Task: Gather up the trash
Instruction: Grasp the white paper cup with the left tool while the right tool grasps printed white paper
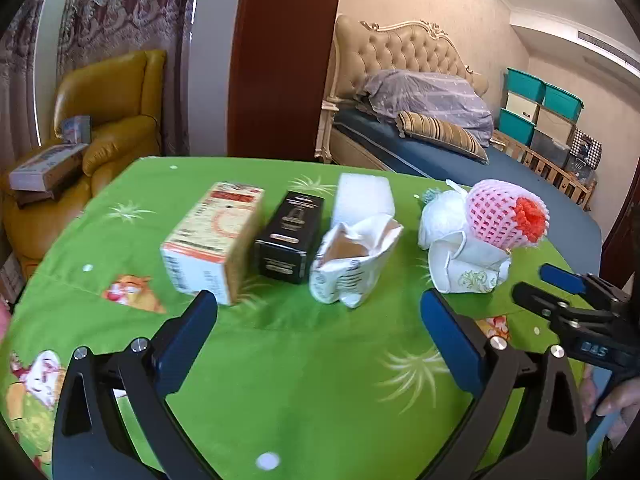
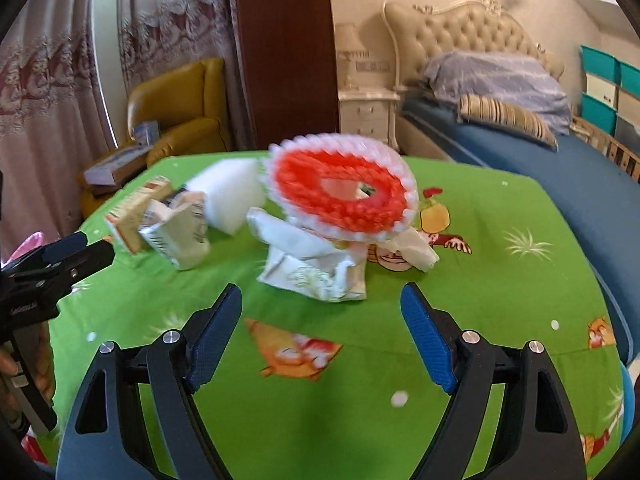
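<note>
Crumpled carton (image 1: 352, 262), netted foam sleeve (image 1: 505, 214); both tools (image 1: 318, 332) (image 2: 322, 330) agape.

A table under a green cartoon-print cloth (image 1: 304, 360) carries a row of trash. From left to right lie a beige box (image 1: 212, 240), a black box (image 1: 290, 236), a crushed carton (image 1: 352, 264) before a foam block (image 1: 364, 198), crumpled paper (image 1: 468, 268), and a pink foam net (image 1: 506, 214) resting against the paper.

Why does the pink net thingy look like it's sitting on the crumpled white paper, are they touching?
Touching. In the right wrist view the pink foam fruit net rests directly on the crumpled white paper, with no green cloth between them.
</note>
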